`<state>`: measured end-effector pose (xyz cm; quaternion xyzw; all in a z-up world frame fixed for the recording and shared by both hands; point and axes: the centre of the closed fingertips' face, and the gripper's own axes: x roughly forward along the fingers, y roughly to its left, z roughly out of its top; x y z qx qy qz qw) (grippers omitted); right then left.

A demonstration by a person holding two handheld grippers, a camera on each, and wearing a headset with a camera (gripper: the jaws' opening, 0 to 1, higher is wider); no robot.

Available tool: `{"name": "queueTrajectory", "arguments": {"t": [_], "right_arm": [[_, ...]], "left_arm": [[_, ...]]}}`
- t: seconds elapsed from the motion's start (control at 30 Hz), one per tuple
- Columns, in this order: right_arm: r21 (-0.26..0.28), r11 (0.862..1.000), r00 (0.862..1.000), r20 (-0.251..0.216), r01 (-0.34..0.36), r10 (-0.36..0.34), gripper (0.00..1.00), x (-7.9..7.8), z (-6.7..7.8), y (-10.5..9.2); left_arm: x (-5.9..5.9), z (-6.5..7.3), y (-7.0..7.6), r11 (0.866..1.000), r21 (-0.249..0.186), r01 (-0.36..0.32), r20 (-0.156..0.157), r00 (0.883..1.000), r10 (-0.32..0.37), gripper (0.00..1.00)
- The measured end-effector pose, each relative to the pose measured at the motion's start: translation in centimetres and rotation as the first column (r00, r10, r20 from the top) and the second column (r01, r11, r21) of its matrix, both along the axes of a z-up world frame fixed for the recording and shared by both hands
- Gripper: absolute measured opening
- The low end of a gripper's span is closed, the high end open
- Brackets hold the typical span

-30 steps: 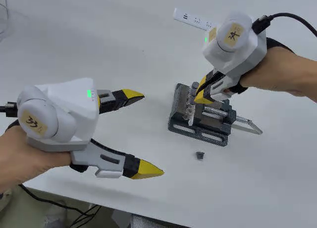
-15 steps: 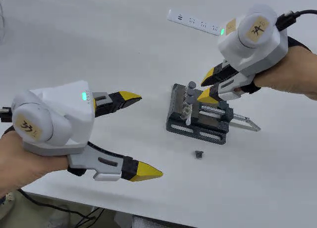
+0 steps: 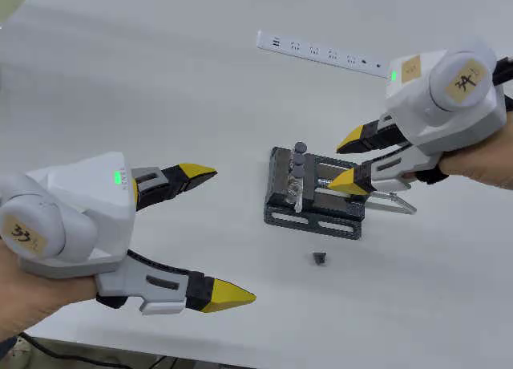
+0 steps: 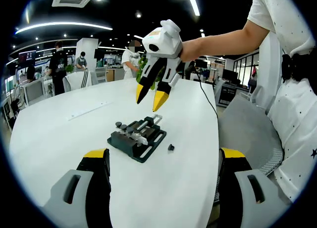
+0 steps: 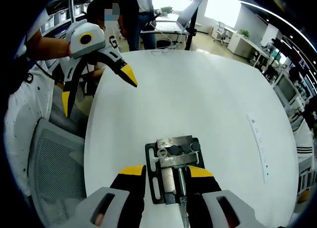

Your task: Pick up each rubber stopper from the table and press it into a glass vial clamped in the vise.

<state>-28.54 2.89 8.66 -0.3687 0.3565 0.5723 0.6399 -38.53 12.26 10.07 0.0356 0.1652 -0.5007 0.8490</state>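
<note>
A dark vise (image 3: 314,221) stands mid-table with a row of glass vials (image 3: 296,181) clamped in it, grey stoppers (image 3: 300,149) on top. In the right gripper view several vials (image 5: 184,148) carry dark stoppers and one at the end (image 5: 161,151) looks uncapped. One loose rubber stopper (image 3: 320,258) lies on the table in front of the vise. My right gripper (image 3: 346,165) hovers just right of the vials, open and empty. My left gripper (image 3: 216,234) is wide open and empty, well left of the vise (image 4: 133,143). The loose stopper (image 4: 171,147) lies beside it.
A white power strip (image 3: 321,52) lies at the back of the white table (image 3: 160,80). The vise handle (image 3: 397,204) sticks out to the right. The table's near edge runs just below my left gripper. An office chair (image 5: 54,163) and people stand beyond the table.
My right gripper has drawn back up and to the right from the vials and its jaws have spread apart. The left gripper stays open at the left.
</note>
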Motion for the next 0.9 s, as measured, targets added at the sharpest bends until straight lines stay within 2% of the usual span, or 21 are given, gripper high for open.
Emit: {"name": "queueTrajectory", "arguments": {"t": [0.17,0.33,0.63,0.9], "right_arm": [[0.062,0.997,0.999,-0.01,0.035,-0.035,0.31,-0.9,0.4,-1.0],[0.12,0.992,0.999,0.0,0.033,-0.034,0.36,-1.9,0.6,-1.6],[0.167,0.986,1.0,-0.005,0.004,-0.003,0.42,-4.3,0.1,-2.3],[0.137,0.988,0.998,0.01,-0.066,0.065,0.4,-6.5,-1.6,-3.1]], "left_arm": [[-0.1,0.3,0.0,1.0,0.007,0.003,-0.002,1.0,-0.003,0.89],[-0.3,0.6,-0.2,1.0,0.014,0.006,-0.004,1.0,-0.005,0.89],[-0.3,0.9,-0.7,1.0,0.024,0.01,-0.004,1.0,-0.01,0.89],[-0.3,0.8,-1.0,0.999,0.034,0.019,-0.006,1.0,-0.019,0.89]]}}
